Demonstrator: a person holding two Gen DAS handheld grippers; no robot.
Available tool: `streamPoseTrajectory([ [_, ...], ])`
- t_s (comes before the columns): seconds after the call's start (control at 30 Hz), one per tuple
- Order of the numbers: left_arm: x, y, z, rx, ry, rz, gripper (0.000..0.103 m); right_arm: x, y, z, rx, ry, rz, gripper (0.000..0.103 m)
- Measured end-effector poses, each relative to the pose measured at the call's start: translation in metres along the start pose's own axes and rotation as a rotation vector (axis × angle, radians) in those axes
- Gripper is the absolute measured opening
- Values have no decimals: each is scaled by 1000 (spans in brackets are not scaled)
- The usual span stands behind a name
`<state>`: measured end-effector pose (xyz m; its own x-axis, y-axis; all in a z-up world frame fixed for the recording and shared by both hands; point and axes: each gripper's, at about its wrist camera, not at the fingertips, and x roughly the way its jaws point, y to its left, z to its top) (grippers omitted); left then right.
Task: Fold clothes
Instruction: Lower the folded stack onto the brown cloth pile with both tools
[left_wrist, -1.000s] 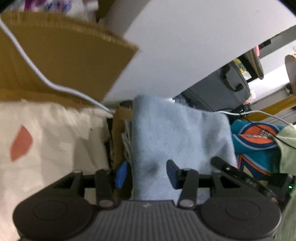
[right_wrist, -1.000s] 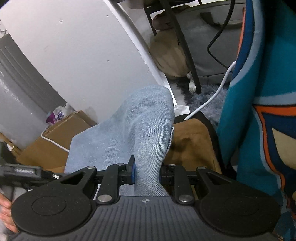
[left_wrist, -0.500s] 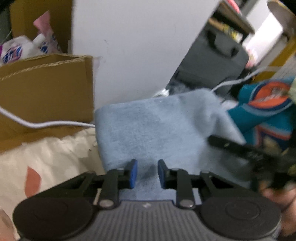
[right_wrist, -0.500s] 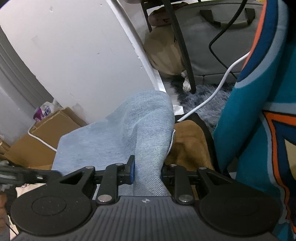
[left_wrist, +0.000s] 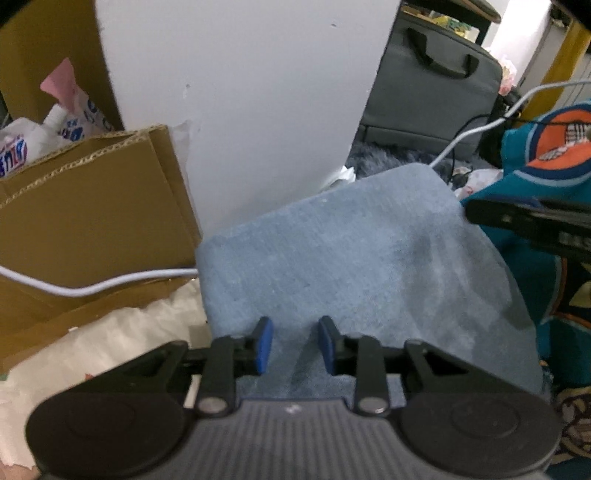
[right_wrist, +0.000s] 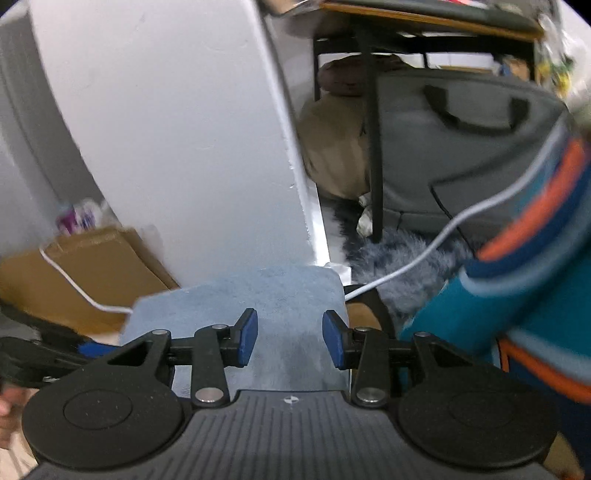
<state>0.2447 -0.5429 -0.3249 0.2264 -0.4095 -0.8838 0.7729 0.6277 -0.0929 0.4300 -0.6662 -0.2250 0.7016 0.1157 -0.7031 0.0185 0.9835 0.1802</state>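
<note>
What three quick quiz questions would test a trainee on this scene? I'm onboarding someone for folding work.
1. True or false: the blue cloth lies under both tools.
2. What crosses the cardboard box? A) white cable B) belt C) ribbon
3. Fill in: the right tool has its jaws ____, clamping nothing.

Key: 1 true; 2 A; 3 opening. The left tool has opening jaws too, with cloth below.

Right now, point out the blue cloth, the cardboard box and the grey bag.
blue cloth (left_wrist: 351, 266): left wrist view, middle of its folded top face.
cardboard box (left_wrist: 92, 206): left wrist view, its front wall.
grey bag (right_wrist: 461, 155): right wrist view, its side panel below the handle.
</note>
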Motion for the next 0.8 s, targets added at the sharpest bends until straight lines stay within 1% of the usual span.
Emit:
streamPoseTrajectory([
  [0.07, 2, -3, 1, 13, 1, 16, 32, 14, 3, 7, -11, 38, 11, 43],
  [0.17, 8, 2, 1, -9, 3, 6, 33, 42, 8, 12, -28, 99, -8, 43],
  [0.2, 9, 2, -1, -9, -5, 5, 33, 51, 9, 12, -37, 108, -18, 43],
  [0.3, 10, 4, -7, -8, -29, 9, 33, 74, 8, 5, 8, 135, -40, 46],
  [0.43, 14, 7, -11, -18, -48, 3, 33, 86, 6, -3, 36, 127, -26, 47],
  [0.5, 13, 8, -10, -23, -47, -4, 33, 87, 1, -1, 59, 135, -10, 47],
  [0.57, 9, 4, -9, -24, -44, 4, 32, 78, 2, 2, 65, 131, -11, 47],
  [0.63, -1, -7, -14, 37, -58, -3, 31, 58, 8, 3, 39, 85, -17, 47],
  [0.7, -10, -14, -21, 60, -59, -22, 31, 39, 14, 0, 29, 52, 0, 47],
  [0.8, -19, -24, -34, 90, -57, -37, 31, 20, 20, -9, 51, 40, 36, 47],
])
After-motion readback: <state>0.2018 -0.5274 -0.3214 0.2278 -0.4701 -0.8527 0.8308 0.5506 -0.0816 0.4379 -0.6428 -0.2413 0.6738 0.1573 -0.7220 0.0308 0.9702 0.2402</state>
